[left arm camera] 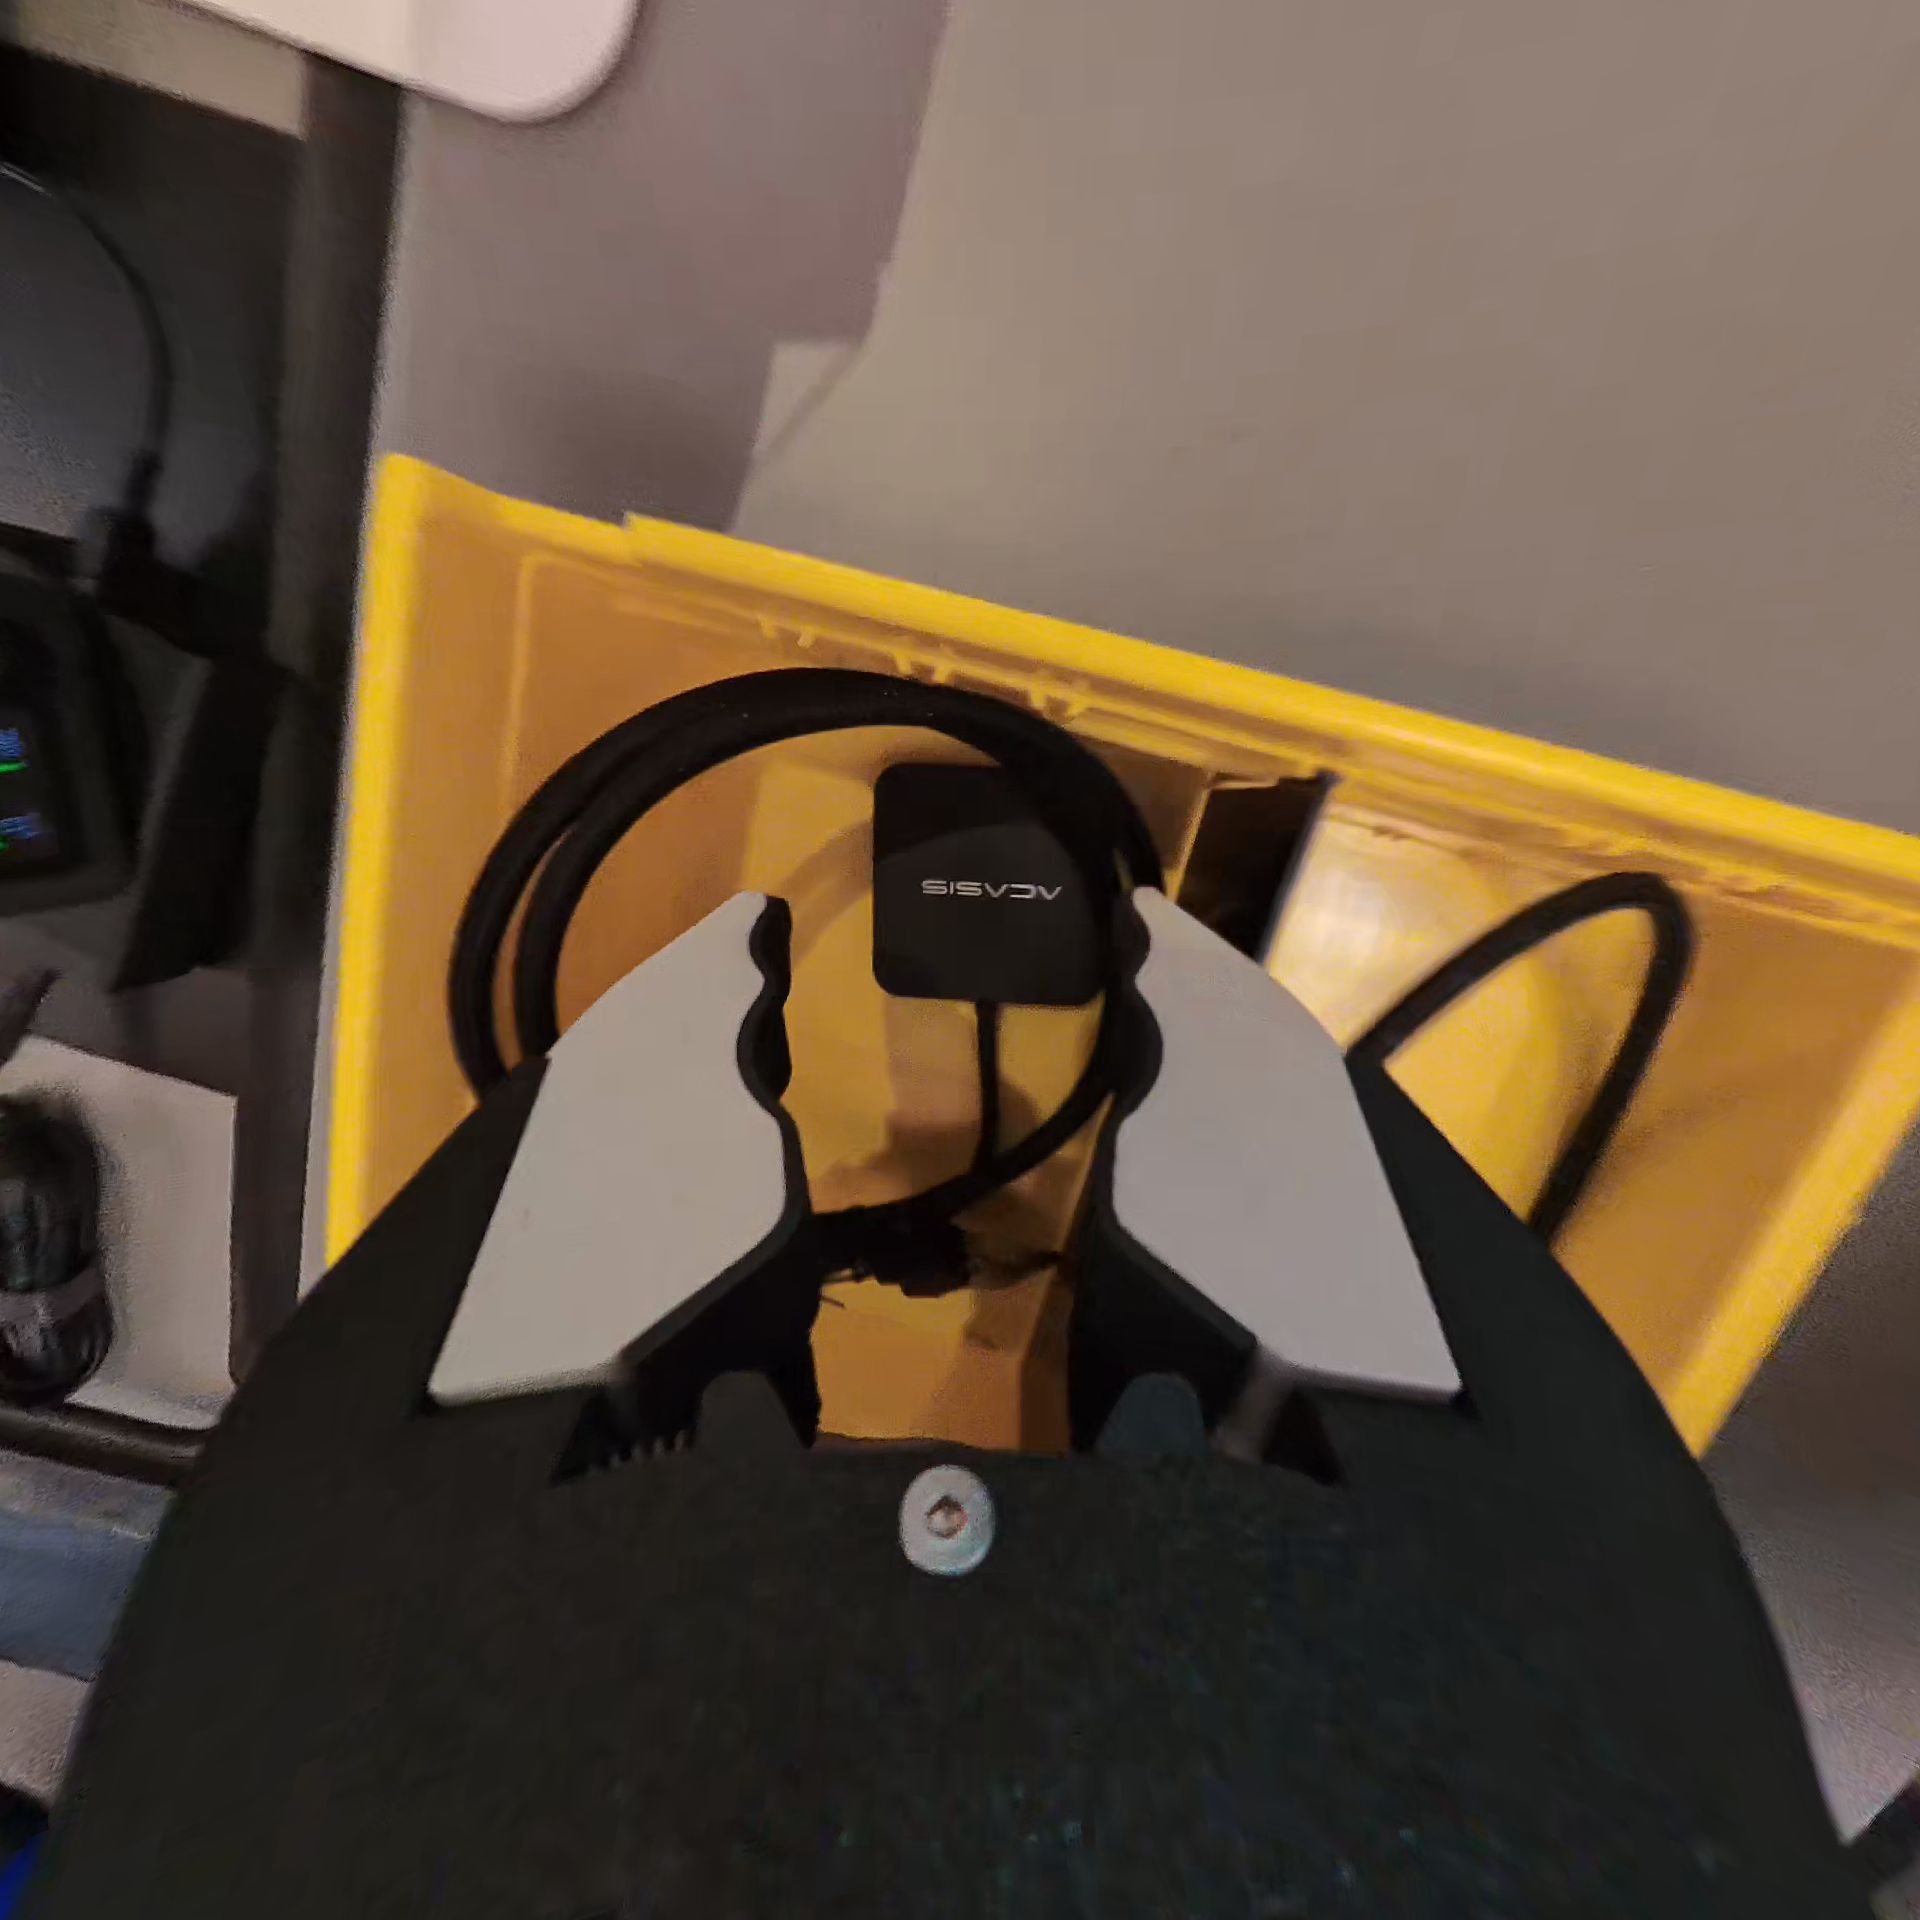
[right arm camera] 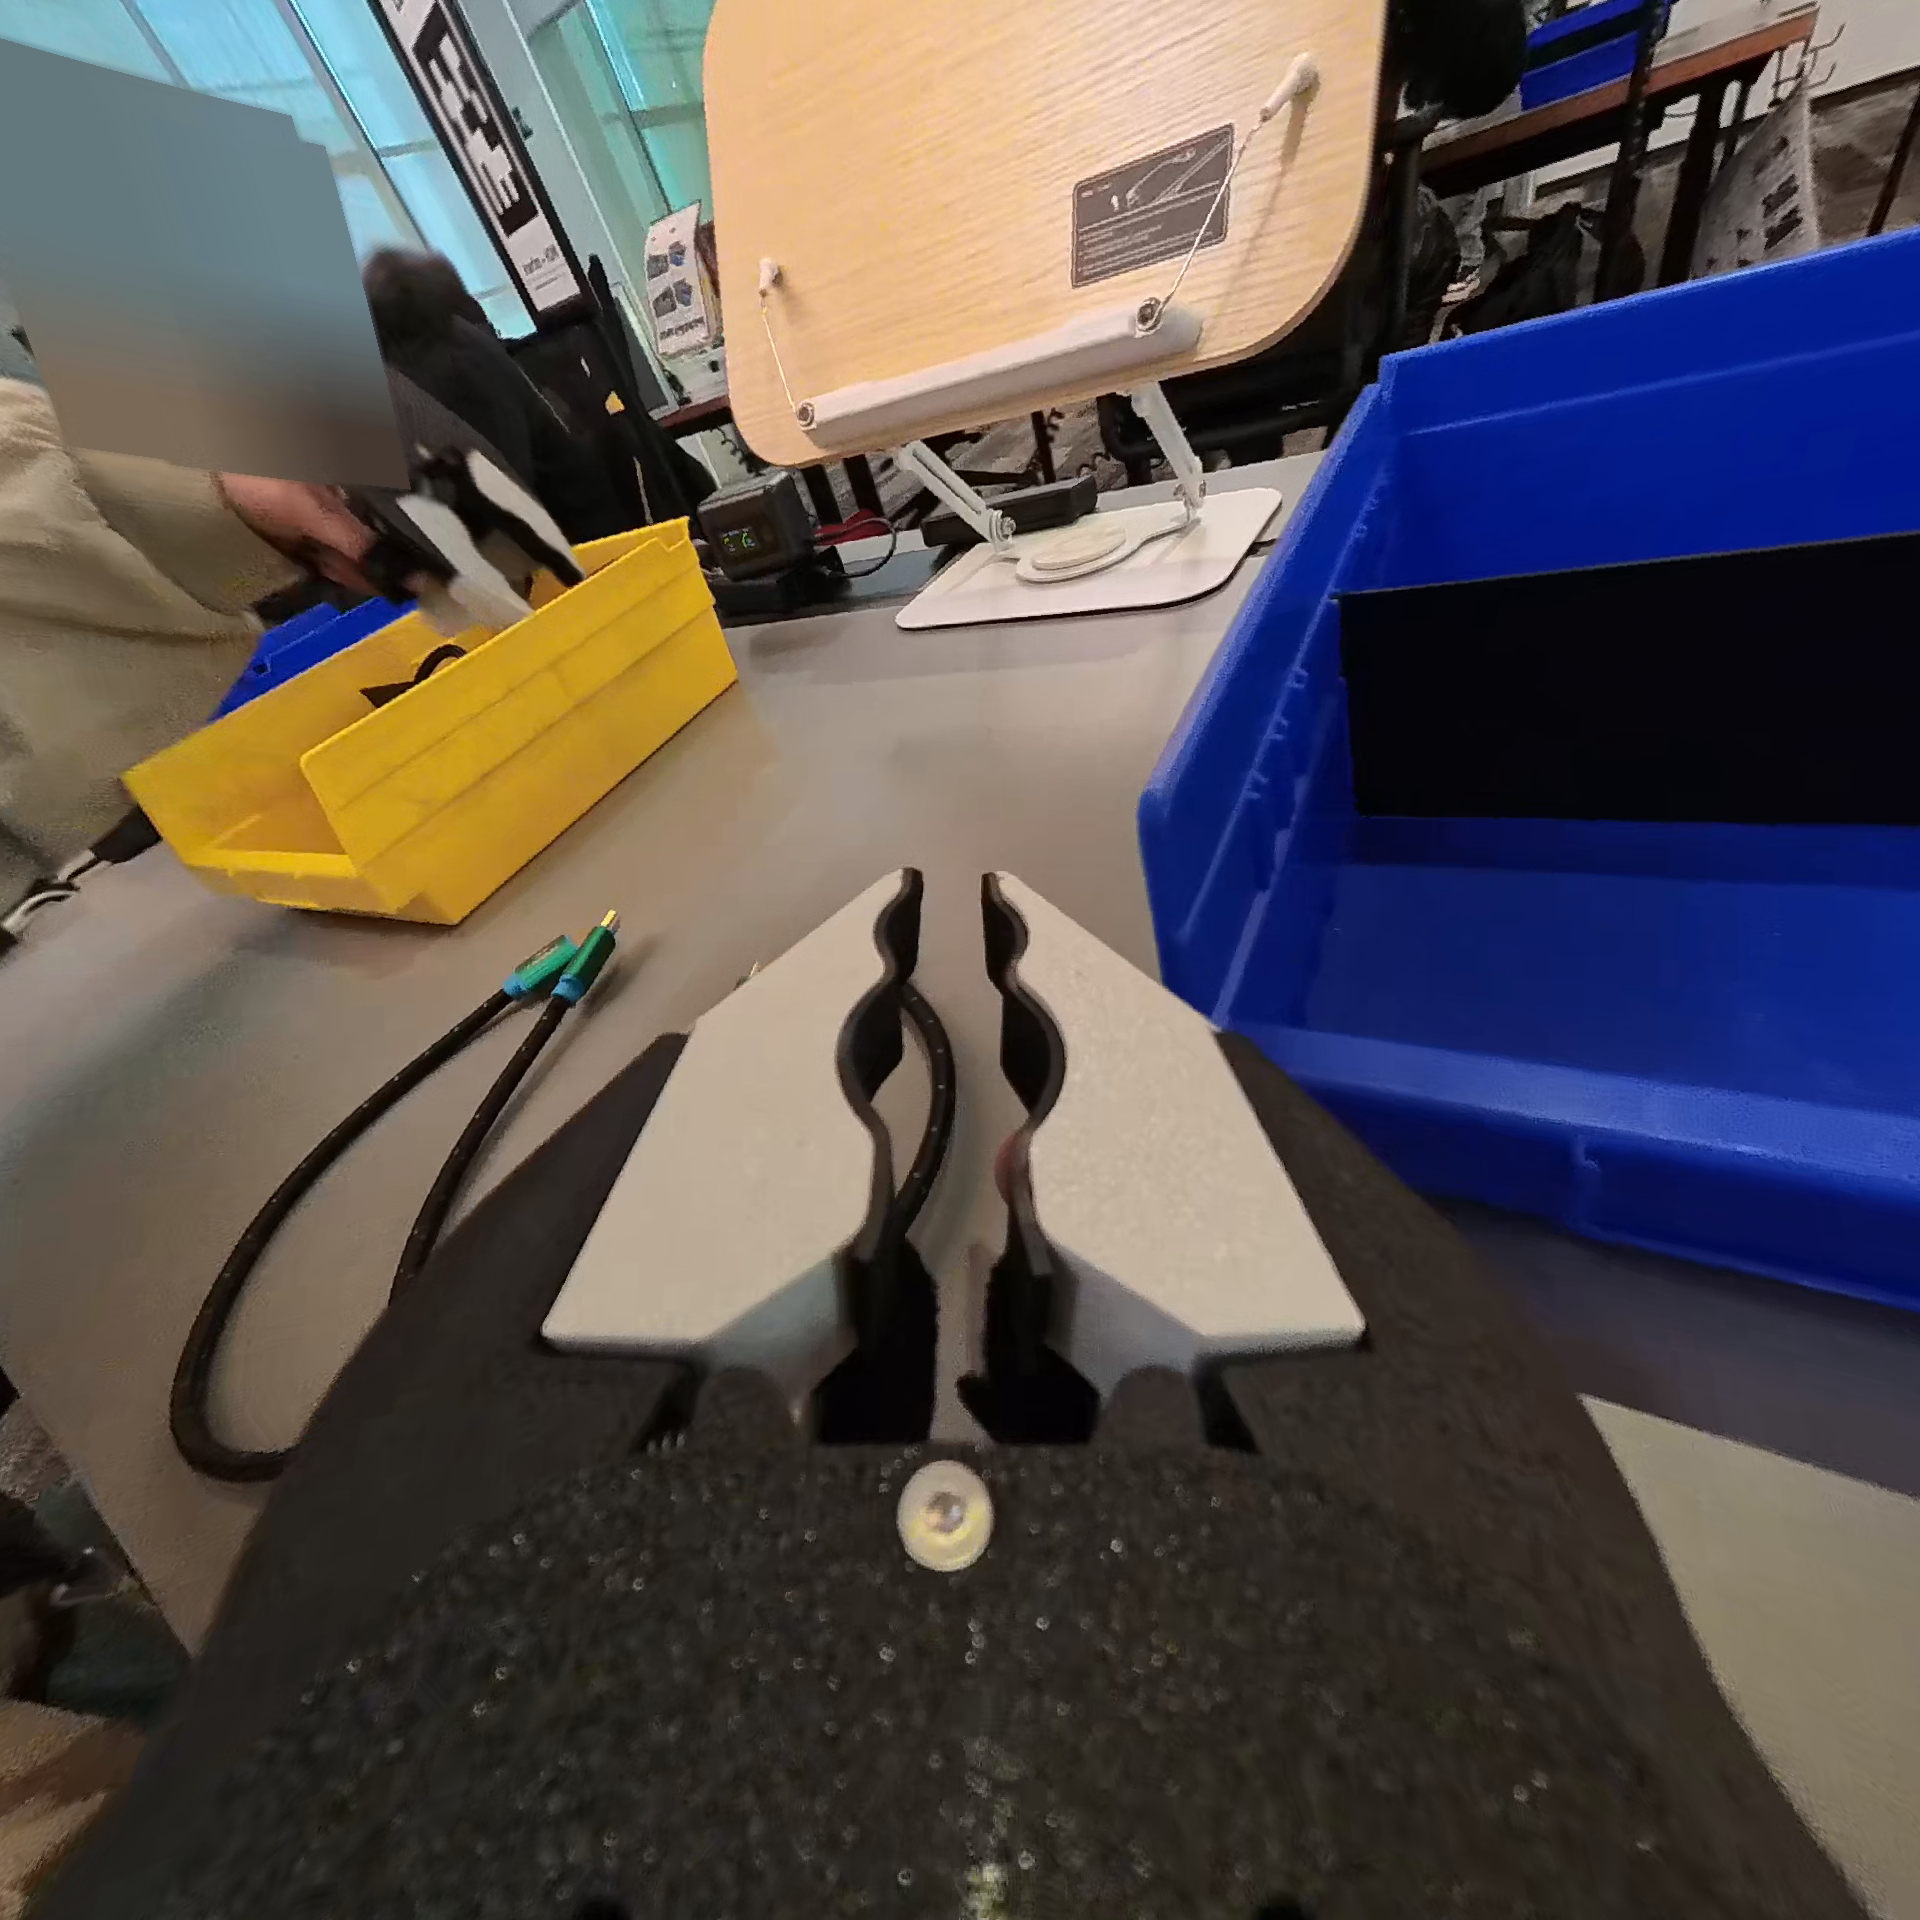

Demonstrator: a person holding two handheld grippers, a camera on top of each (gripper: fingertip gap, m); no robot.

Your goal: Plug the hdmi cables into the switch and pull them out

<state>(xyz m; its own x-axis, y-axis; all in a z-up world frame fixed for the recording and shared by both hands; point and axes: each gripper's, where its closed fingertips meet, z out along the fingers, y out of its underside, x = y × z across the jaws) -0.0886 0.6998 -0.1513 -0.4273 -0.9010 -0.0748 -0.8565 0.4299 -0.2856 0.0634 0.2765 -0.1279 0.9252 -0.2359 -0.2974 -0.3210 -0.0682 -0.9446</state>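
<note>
My left fingers (left arm camera: 951, 914) hang spread wide above the yellow plastic bin (left arm camera: 1455, 769), holding nothing; inside lie a square black switch (left arm camera: 982, 883) and coiled black cable (left arm camera: 644, 748). My right fingers (right arm camera: 951, 894), nearly closed, pinch a black braided cable (right arm camera: 930, 1101); 2 green-tipped plugs (right arm camera: 566, 961) rest on the grey bench (right arm camera: 883, 748) beside a blue plastic bin (right arm camera: 1558, 1091).

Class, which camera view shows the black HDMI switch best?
The left wrist view: the switch lies in plain sight in the yellow bin, cables looped around it. The right wrist view shows the bin far off; the switch cannot be made out.

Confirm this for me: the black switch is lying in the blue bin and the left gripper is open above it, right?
Not quite. The black switch lies in the yellow bin, not the blue one; the left wrist view shows it there among coiled black cable. The left gripper is indeed open above it.
</note>
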